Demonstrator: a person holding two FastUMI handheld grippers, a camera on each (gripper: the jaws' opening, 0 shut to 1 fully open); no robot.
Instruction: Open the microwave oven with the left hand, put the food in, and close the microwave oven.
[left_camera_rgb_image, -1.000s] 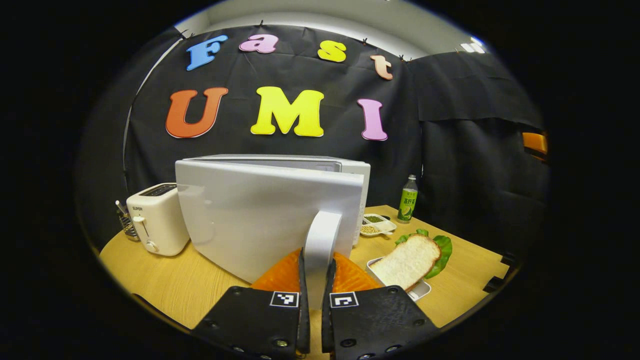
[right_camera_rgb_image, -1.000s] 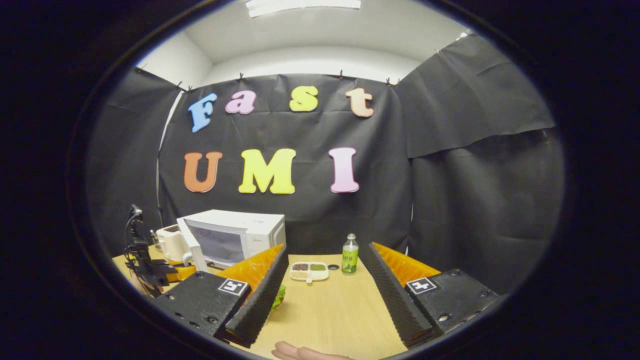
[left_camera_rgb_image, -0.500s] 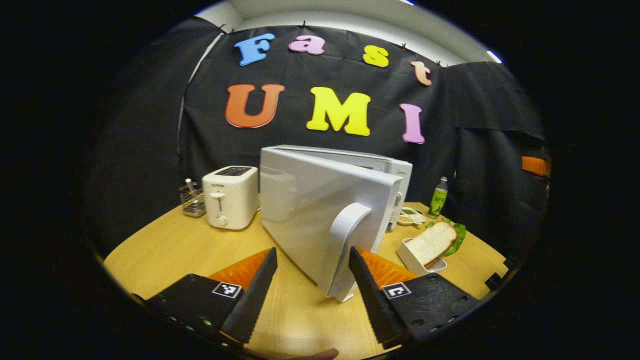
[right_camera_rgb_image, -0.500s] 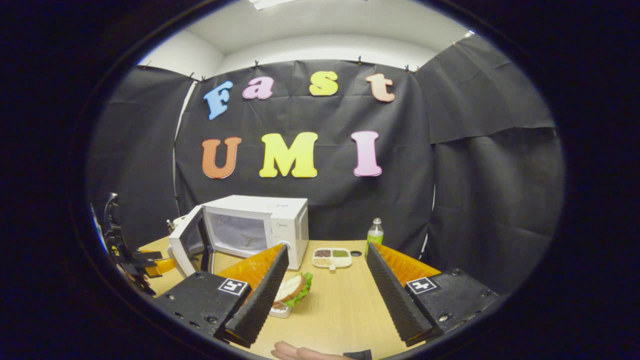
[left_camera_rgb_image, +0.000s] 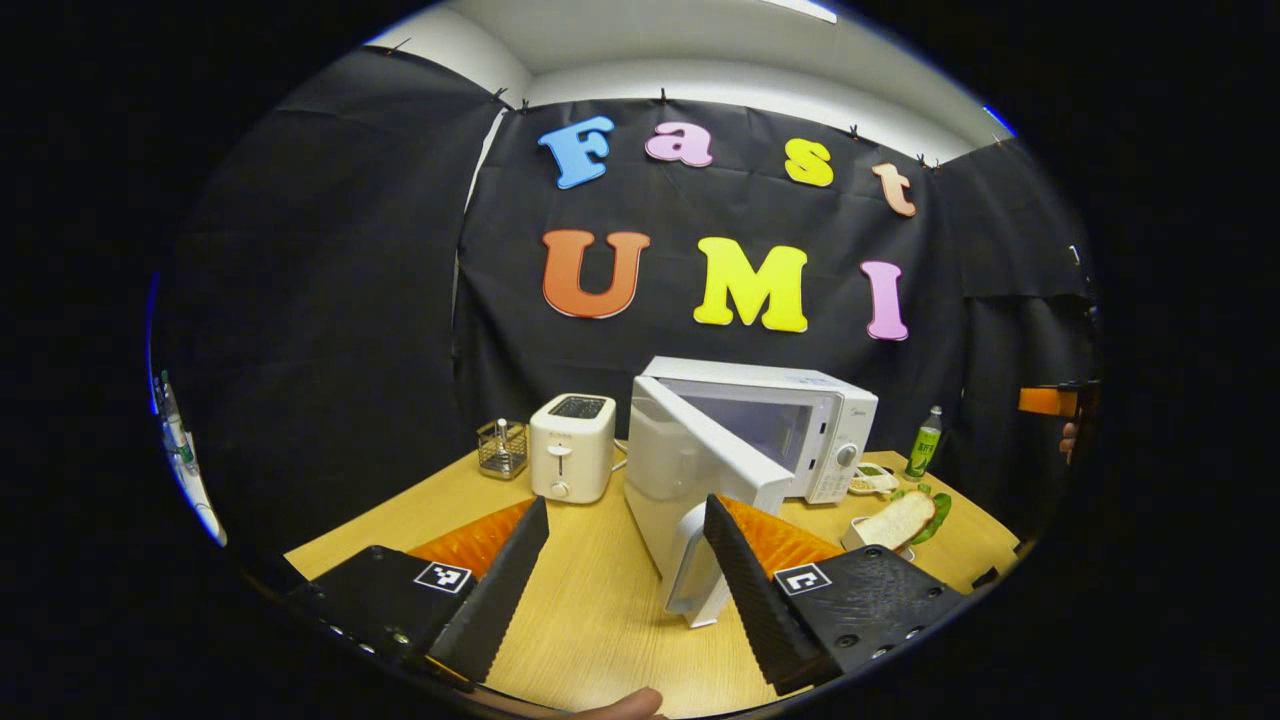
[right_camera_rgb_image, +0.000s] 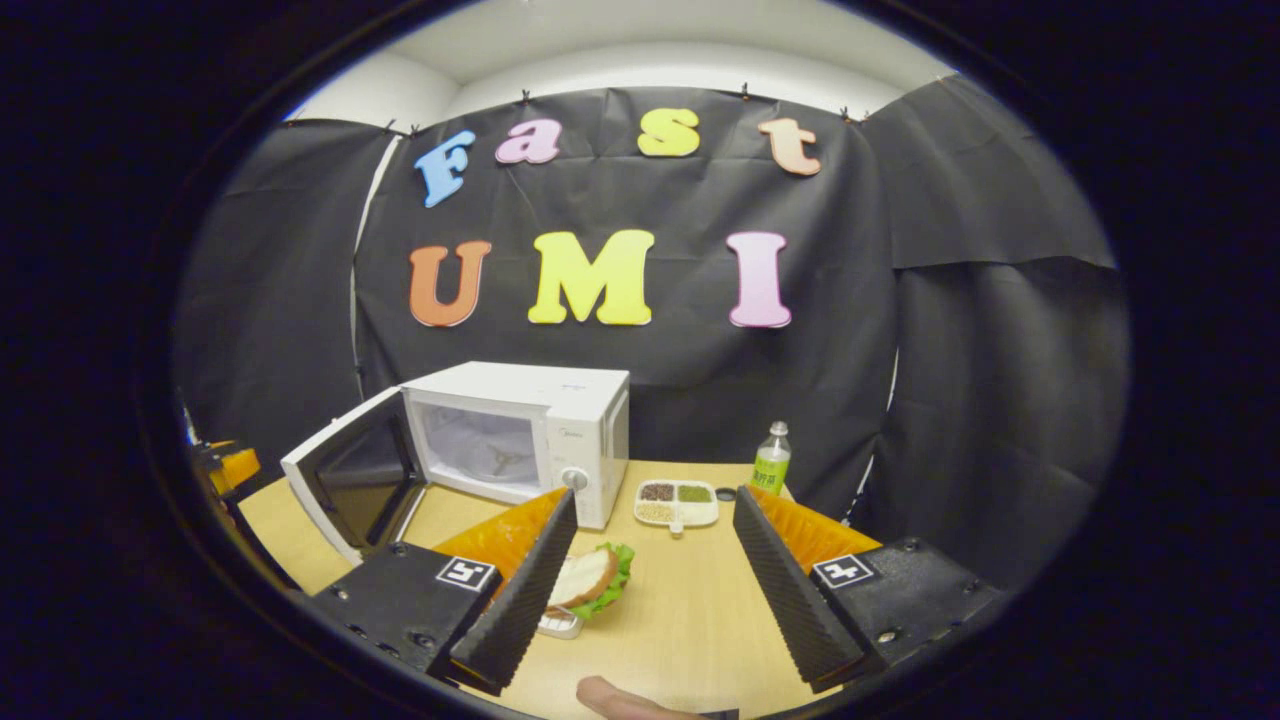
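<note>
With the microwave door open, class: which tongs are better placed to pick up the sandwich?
Right. The right tongs stand open with the sandwich just ahead by the inner finger. The left tongs face the door handle, the sandwich farther off.

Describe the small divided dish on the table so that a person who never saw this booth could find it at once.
Start at the white microwave with its door swung open on the wooden table. Just to the right of its control side lies the divided dish, with a green bottle further right. It is the one white tray split into compartments of dark, green and pale grains, unlike the sandwich tray nearer the camera.
</note>
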